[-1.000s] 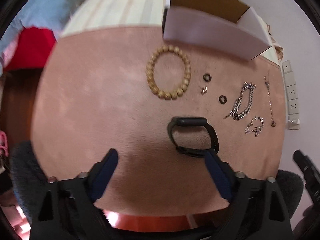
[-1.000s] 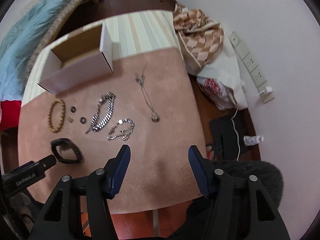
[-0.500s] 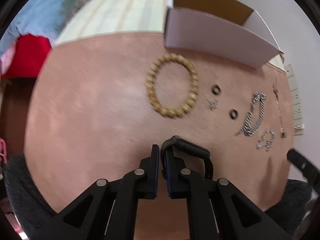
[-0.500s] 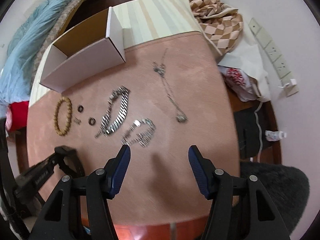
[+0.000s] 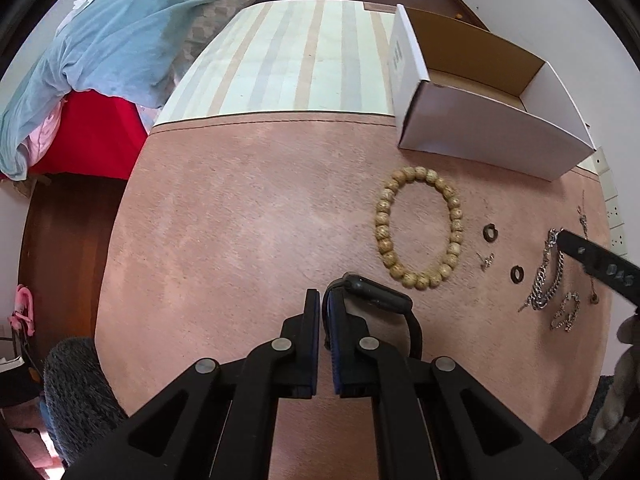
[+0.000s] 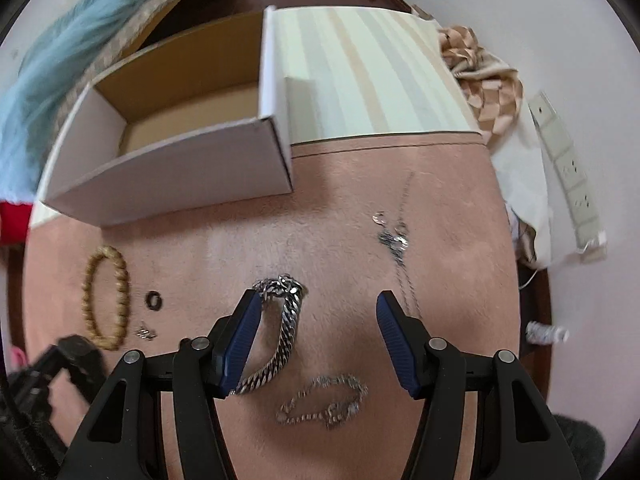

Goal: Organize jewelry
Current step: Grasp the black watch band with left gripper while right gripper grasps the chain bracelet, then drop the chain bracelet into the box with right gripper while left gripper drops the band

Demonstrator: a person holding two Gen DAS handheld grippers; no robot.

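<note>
Below, on the pink mat (image 5: 240, 240), the left gripper (image 5: 324, 308) is seen with its fingers brought nearly together, pinched on the near end of the black band (image 5: 380, 300), which lies just beside the bead bracelet (image 5: 418, 228). Two dark rings (image 5: 490, 232) and a small stud (image 5: 486, 260) are laid to the right of the beads. The white box (image 6: 168, 160) (open, with a brown inside) is set at the mat's far edge.

The right gripper (image 6: 320, 320) is held over the thick chain (image 6: 280, 332), its fingers half apart and just lately closing; the chain lies between them, close against the left pad, though contact cannot be told. A fine bracelet (image 6: 324, 402) lies nearer the camera, and a thin necklace (image 6: 400, 248) runs away to the right.
</note>
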